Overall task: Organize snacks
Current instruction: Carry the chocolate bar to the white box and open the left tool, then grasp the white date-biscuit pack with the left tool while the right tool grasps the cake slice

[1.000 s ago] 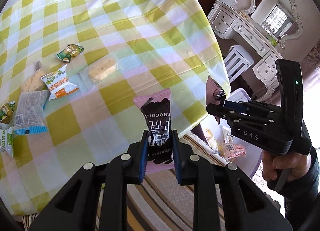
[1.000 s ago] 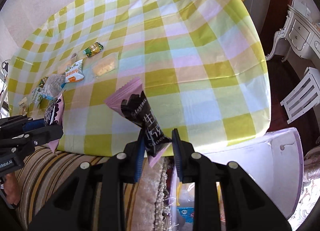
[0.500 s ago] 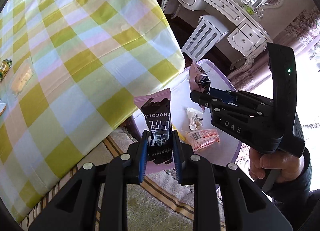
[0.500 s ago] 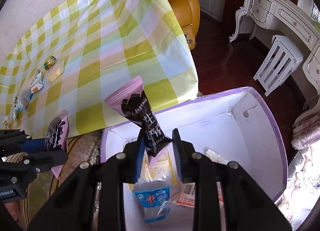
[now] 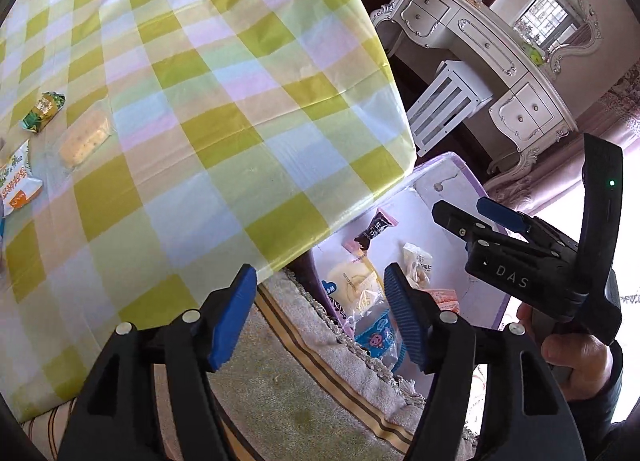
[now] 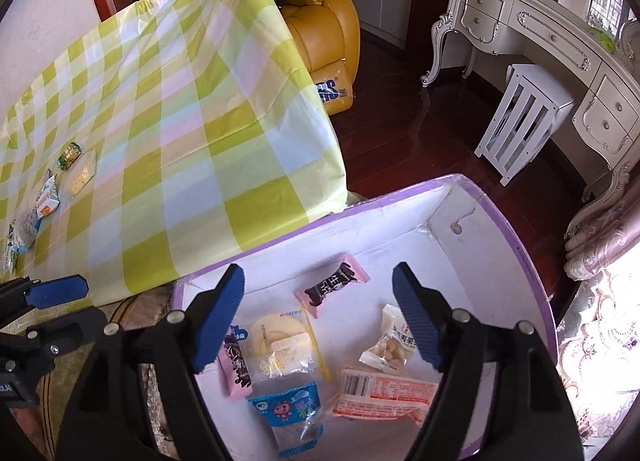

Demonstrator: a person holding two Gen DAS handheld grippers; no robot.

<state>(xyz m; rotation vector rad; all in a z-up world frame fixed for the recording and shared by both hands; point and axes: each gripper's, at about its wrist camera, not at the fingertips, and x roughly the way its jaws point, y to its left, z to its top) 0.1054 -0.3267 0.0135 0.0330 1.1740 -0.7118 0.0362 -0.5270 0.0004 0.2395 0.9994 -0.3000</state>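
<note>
Two chocolate bars [image 6: 331, 286] have just been released into the box [image 6: 500, 217]; both grippers [image 6: 318, 317] are spread, empty; table snacks [image 6: 78, 177] should be fetched next.

Snack count, box and table

Seven snack packets [image 6: 332, 289] in one box [image 6: 520, 253]; about six packets [image 6: 78, 177] on one table [image 6: 192, 109].

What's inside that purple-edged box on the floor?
The box holds two pink-and-black chocolate packets, a round cake pack, nuts, and other wrappers. Anything beneath them is hidden.
</note>
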